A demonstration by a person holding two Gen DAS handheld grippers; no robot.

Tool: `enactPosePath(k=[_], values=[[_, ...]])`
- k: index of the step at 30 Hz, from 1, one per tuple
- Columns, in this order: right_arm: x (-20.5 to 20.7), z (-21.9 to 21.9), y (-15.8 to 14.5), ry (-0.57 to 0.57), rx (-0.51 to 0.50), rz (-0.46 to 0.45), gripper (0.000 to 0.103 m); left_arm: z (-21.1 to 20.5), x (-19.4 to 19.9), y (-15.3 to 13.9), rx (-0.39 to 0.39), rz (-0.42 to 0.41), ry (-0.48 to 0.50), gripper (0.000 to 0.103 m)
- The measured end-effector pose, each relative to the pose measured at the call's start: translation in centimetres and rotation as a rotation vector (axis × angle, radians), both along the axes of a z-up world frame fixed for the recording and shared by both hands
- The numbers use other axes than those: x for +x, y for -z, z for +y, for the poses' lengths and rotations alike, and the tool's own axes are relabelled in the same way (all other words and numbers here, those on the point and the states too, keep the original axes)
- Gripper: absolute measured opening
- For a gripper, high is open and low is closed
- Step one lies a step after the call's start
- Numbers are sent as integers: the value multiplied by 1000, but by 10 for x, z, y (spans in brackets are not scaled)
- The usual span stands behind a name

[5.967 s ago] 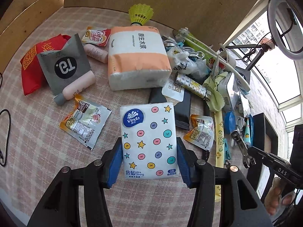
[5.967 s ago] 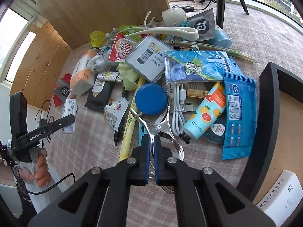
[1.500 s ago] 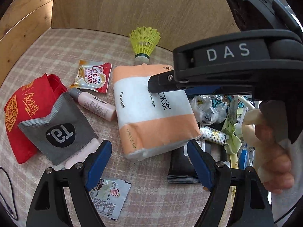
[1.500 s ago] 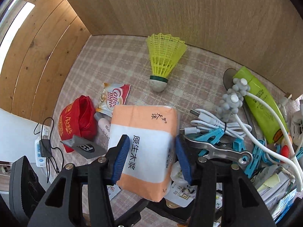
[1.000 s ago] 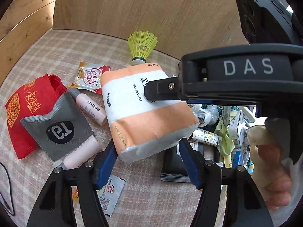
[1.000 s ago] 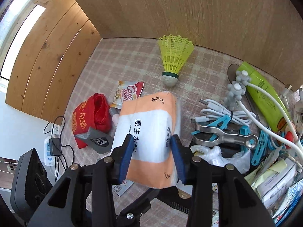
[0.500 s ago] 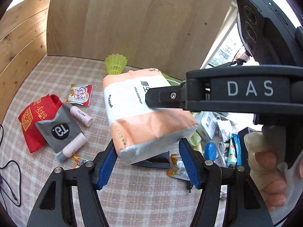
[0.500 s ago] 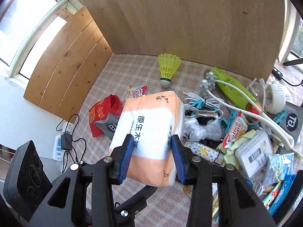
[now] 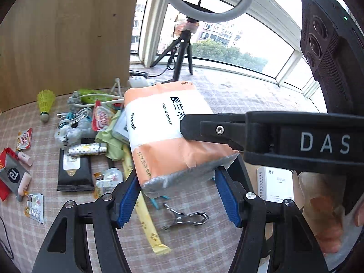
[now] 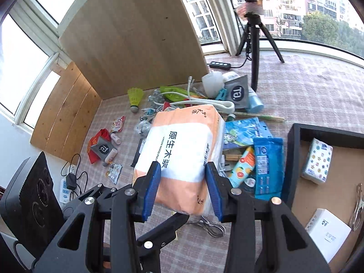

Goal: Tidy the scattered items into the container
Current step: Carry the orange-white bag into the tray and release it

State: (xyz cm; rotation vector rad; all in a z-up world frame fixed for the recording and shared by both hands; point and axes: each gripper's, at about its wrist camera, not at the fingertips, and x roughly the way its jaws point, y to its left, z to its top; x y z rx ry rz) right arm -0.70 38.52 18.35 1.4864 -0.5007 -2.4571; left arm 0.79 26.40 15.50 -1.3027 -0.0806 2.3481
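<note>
A big orange-and-white tissue pack (image 10: 179, 150) hangs in the air above the checked tablecloth, held from two sides. My right gripper (image 10: 182, 191) is shut on its near end, blue pads pressing both flanks. My left gripper (image 9: 177, 195) is shut on the pack (image 9: 163, 136) at its lower grey end. The right gripper's black finger lies across the pack in the left wrist view. The container (image 10: 292, 159), a black-walled tray with a brown floor, sits to the right and holds a dotted tissue pack (image 10: 317, 160), a white box (image 10: 327, 234) and a metal clip (image 10: 358, 207).
Clutter covers the table: a yellow shuttlecock (image 10: 134, 100), blue wipes packet (image 10: 268, 163), orange-print tube (image 10: 242, 166), black pouch (image 9: 74, 170), metal clamp (image 9: 184, 218), yellow strip (image 9: 145, 213). A tripod (image 10: 256, 36) with a ring light stands behind. A wooden panel (image 10: 136, 36) backs the table.
Both grippers have risen and carried the tissue pack to the right, off the pile. The table has dropped away, and the tray, window and tripod have come into view.
</note>
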Motion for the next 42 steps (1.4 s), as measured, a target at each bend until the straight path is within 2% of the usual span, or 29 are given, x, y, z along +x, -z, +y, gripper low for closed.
enactPosePath(k=[7,11,14,16,18,22,29,34,42], values=[[62,110,-8,237,-5,9,40,114,19,-13,7,24,203,63],[95,159,-12,349,10,13,40,169,29,-14,12,32,297,64],[115,189,-15,411,27,17,40,203,33,-15,-14,53,337,64],[126,206,-16,470,41,21,41,217,34,-19,-44,68,331,73],[134,217,-18,503,59,34,41,221,36,-24,-34,71,336,74],[140,224,-18,532,76,49,44,217,39,-30,-56,106,338,74],[120,203,-8,458,43,33,44,178,24,-18,-80,69,272,74],[94,171,-2,363,12,19,44,124,10,-1,-106,23,173,74],[50,103,21,201,-25,-58,44,15,-3,44,-148,-115,-26,74]])
